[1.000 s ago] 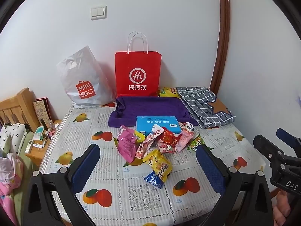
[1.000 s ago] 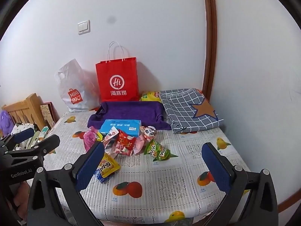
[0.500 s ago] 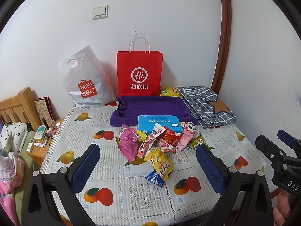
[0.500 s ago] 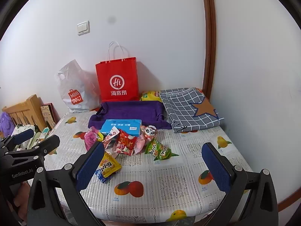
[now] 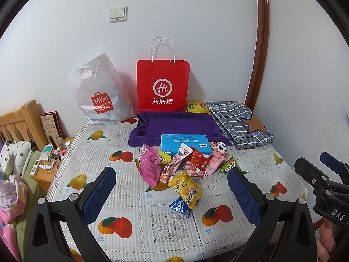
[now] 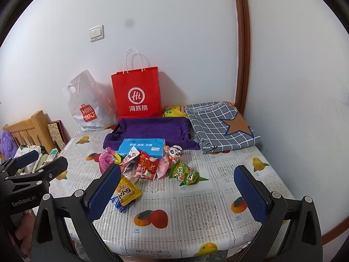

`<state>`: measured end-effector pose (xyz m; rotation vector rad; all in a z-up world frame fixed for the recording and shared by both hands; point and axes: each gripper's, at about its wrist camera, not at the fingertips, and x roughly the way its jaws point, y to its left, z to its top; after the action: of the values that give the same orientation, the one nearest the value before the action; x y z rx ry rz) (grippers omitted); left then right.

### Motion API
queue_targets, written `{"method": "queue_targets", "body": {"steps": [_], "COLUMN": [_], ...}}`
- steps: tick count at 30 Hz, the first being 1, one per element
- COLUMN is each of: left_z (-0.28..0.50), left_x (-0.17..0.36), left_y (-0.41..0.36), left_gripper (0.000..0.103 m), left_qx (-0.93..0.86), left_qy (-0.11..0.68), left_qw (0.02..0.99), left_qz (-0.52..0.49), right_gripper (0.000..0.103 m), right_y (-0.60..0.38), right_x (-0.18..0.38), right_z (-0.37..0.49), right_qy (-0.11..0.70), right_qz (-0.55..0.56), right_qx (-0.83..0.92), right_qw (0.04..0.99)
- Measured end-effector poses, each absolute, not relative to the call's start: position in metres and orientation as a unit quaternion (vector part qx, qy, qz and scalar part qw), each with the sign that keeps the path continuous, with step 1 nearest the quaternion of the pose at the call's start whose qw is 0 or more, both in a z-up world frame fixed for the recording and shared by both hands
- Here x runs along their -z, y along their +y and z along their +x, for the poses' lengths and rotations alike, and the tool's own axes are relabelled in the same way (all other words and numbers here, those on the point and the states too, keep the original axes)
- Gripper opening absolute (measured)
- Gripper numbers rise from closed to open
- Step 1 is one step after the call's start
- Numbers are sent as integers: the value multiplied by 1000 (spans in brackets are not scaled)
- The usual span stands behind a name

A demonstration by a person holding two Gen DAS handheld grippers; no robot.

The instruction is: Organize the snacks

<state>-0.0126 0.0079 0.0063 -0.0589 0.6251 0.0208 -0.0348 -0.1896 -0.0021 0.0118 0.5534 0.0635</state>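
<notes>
Right now both claws hang above the near edge of the table w/ fruit-print plastic cloth [image 5: 122, 139], neither touching anything. Left gripper [image 5: 172, 194], black frame w/ blue padded fingers [image 5: 99, 193], is spread wide and holds nothing; right gripper [image 6: 177, 194] is the same, jaws far apart, empty.

Loose pile of snack packets sits mid-table, just in front of a flat light-blue box [image 5: 185, 143]. In the pile: crumpled pink foil pouch [image 5: 150, 167] at left, red packet [image 5: 197, 159] in the middle, pink panda-face pack [image 5: 219, 152] at right, green-orange packet [image 6: 185, 173] at the right edge. Yellow snack bag [image 5: 186, 190] lies nearest, overlapping a small blue-white wrapper [image 5: 180, 207].

Blue box rests on the front lip of a purple fabric tray [image 5: 174, 123]; can't tell if anything's in the tray. Behind it, against the wall: red paper carrier bag w/ white rope handles [image 5: 162, 87], grey-white plastic shopping bag [image 5: 101, 93] to its left. Yellow bag [image 5: 196, 107] is wedged btwn the red bag and a folded grey checked cloth w/ brown star patch [image 5: 237, 124] at right.
</notes>
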Motion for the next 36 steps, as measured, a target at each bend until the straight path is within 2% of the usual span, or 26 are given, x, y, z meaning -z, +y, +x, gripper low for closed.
{"method": "queue_targets", "body": {"steps": [36], "left_z": [-14], "left_x": [-5], "left_y": [13], "left_gripper": [102], "left_qx": [-15], "left_qy": [308], "left_qw": [951], "left_qz": [-29], "right_gripper": [103], "right_y": [-185], "right_x": [-1], "right_z": [-38], "right_qy": [270], "right_qz": [3], "right_qx": [-39], "right_qw": [962]}}
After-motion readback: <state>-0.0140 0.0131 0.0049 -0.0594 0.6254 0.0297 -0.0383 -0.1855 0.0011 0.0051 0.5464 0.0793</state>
